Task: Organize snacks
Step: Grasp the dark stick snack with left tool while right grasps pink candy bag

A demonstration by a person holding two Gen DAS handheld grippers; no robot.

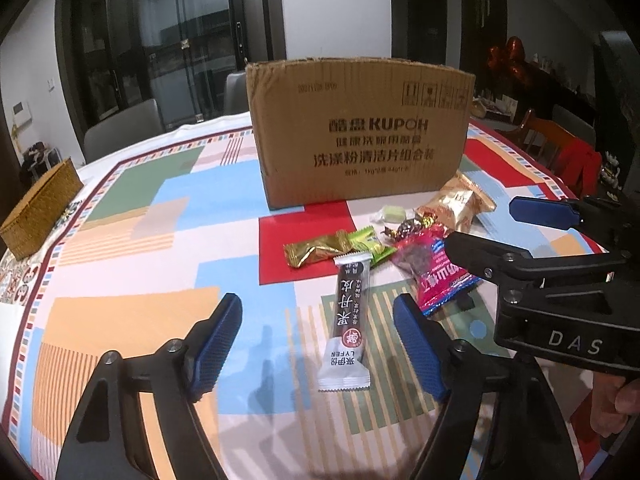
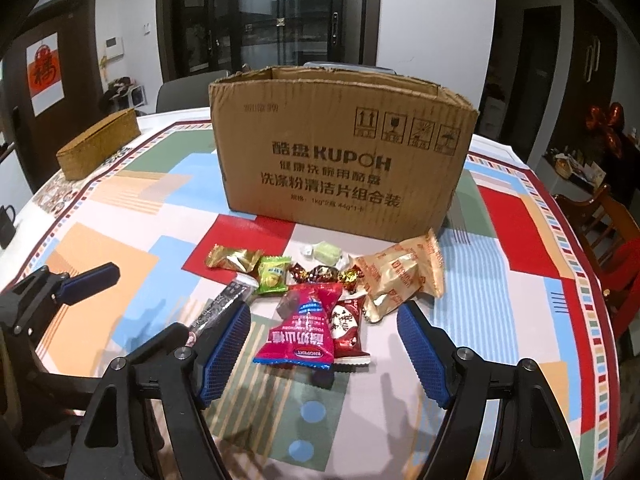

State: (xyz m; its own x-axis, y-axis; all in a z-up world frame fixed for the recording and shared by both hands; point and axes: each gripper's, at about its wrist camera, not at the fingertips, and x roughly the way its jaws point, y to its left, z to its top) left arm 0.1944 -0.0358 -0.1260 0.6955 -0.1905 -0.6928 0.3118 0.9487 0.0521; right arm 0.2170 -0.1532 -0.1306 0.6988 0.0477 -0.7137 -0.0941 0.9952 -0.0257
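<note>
An open cardboard box (image 1: 360,128) (image 2: 344,160) stands upright on the table. Snacks lie in front of it: a long white-and-black bar (image 1: 349,324) (image 2: 224,304), a gold wrapper (image 1: 316,249) (image 2: 232,258), a green candy pack (image 1: 370,242) (image 2: 273,274), a pink packet (image 1: 434,268) (image 2: 300,330), a dark red packet (image 2: 349,332), a tan bag (image 1: 460,200) (image 2: 404,276) and small candies (image 2: 320,272). My left gripper (image 1: 318,344) is open, straddling the bar's near end above the table. My right gripper (image 2: 324,356) is open around the pink and red packets.
A woven basket (image 1: 38,208) (image 2: 100,142) sits at the table's left edge. The patterned tablecloth (image 1: 160,240) (image 2: 520,280) covers the table. Chairs stand behind the table and a wooden chair (image 2: 608,224) at the right.
</note>
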